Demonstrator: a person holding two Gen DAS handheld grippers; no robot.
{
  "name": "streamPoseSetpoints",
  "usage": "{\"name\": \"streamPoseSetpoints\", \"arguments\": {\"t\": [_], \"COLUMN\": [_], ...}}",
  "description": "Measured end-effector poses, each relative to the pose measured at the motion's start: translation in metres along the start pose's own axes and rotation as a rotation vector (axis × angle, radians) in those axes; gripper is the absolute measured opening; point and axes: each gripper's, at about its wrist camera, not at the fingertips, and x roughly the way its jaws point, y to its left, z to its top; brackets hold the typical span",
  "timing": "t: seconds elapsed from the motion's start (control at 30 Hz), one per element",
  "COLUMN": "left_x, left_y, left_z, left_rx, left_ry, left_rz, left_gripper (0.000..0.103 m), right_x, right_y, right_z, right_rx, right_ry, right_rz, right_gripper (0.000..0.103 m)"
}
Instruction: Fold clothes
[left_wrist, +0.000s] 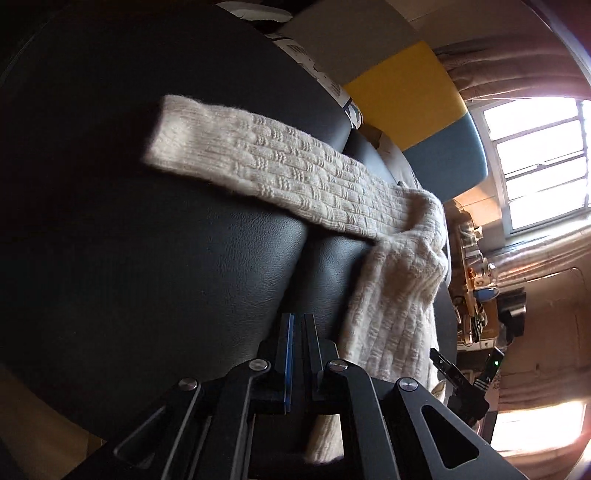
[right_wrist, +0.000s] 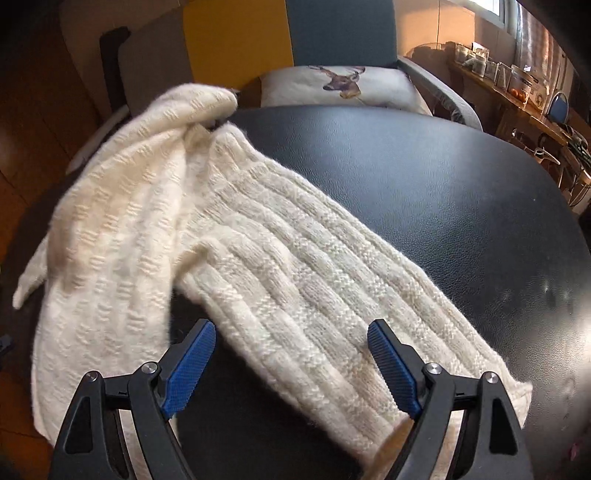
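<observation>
A cream knitted sweater (right_wrist: 280, 258) lies on a round black leather table (right_wrist: 424, 177). In the right wrist view one sleeve (right_wrist: 332, 314) runs toward me and passes under my right gripper (right_wrist: 291, 334), which is open just above it, blue pads (right_wrist: 192, 362) apart. The sweater's bunched part (right_wrist: 199, 103) rises at the far left edge. In the left wrist view a sleeve (left_wrist: 258, 162) stretches up-left across the table while the body (left_wrist: 391, 295) drapes over the right edge. My left gripper (left_wrist: 295, 321) is shut, with no cloth visible between its fingers. The right gripper (left_wrist: 448, 367) shows at lower right.
A chair with grey, yellow (right_wrist: 236, 37) and teal panels stands behind the table, holding a deer-print cushion (right_wrist: 340, 86). A cluttered wooden shelf (right_wrist: 517, 85) runs along the right wall under a bright window (left_wrist: 535, 158). Wooden floor (right_wrist: 33, 103) lies to the left.
</observation>
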Motion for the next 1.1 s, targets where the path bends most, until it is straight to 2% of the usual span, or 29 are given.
{"name": "streamPoseSetpoints", "arguments": {"t": [0.07, 0.1, 0.17, 0.23, 0.33, 0.4, 0.47, 0.5, 0.53, 0.57, 0.6, 0.67, 0.73, 0.83, 0.93, 1.0, 1.03, 1.1], "left_x": [0.005, 0.01, 0.018, 0.03, 0.054, 0.068, 0.082, 0.085, 0.087, 0.088, 0.083, 0.067, 0.049, 0.024, 0.004, -0.001, -0.002, 0.006], "left_y": [0.001, -0.004, -0.019, -0.038, -0.06, -0.075, -0.088, -0.097, -0.104, -0.104, -0.097, -0.079, -0.056, -0.038, -0.026, -0.026, -0.033, -0.053], "left_z": [-0.004, -0.007, -0.014, -0.018, -0.024, -0.029, -0.038, -0.044, -0.049, -0.047, -0.039, -0.019, -0.002, 0.01, 0.018, 0.018, 0.015, 0.005], "left_rx": [0.021, 0.032, 0.074, 0.146, 0.207, 0.274, 0.393, 0.463, 0.52, 0.506, 0.437, 0.336, 0.259, 0.254, 0.196, 0.2, 0.22, 0.287], "left_ry": [0.019, 0.046, 0.085, 0.081, 0.121, 0.122, 0.098, 0.075, 0.062, 0.088, 0.097, 0.055, 0.009, -0.064, -0.073, -0.087, -0.087, -0.06], "left_rz": [-0.003, -0.035, -0.066, -0.019, -0.011, 0.025, 0.165, 0.221, 0.263, 0.235, 0.192, 0.192, 0.224, 0.337, 0.294, 0.311, 0.281, 0.166], "left_gripper": [0.006, 0.006, 0.013, 0.029, 0.044, 0.05, 0.046, 0.035, 0.004, 0.005, 0.005, 0.005, 0.005, 0.0, 0.0, 0.0, 0.0, 0.001], "right_x": [0.007, 0.008, 0.005, 0.003, 0.001, 0.0, 0.0, 0.0, 0.0, -0.001, -0.001, -0.002, -0.004, -0.005, -0.01, -0.022, -0.03, -0.044], "right_y": [-0.005, -0.01, -0.021, -0.029, -0.036, -0.039, -0.04, -0.041, -0.042, -0.044, -0.047, -0.054, -0.063, -0.07, -0.076, -0.077, -0.078, -0.083], "right_z": [-0.006, -0.009, -0.015, -0.019, -0.023, -0.024, -0.024, -0.023, -0.023, -0.023, -0.022, -0.022, -0.023, -0.024, -0.024, -0.029, -0.034, -0.045], "right_rx": [-0.018, -0.014, -0.001, 0.001, -0.001, -0.006, -0.012, -0.016, -0.02, -0.025, -0.031, -0.027, -0.014, -0.01, 0.014, 0.043, 0.059, 0.123], "right_ry": [0.022, 0.029, 0.032, 0.038, 0.042, 0.04, 0.042, 0.045, 0.049, 0.054, 0.059, 0.063, 0.055, 0.048, 0.044, 0.022, 0.004, -0.025], "right_rz": [-0.035, -0.04, -0.034, -0.037, -0.036, -0.031, -0.036, -0.037, -0.036, -0.035, -0.034, -0.033, -0.034, -0.035, -0.038, -0.008, 0.029, 0.152], "right_gripper": [0.087, 0.087, 0.087, 0.087, 0.087, 0.087, 0.088, 0.088, 0.088, 0.088, 0.088, 0.089, 0.089, 0.092, 0.094, 0.094, 0.094, 0.094]}}
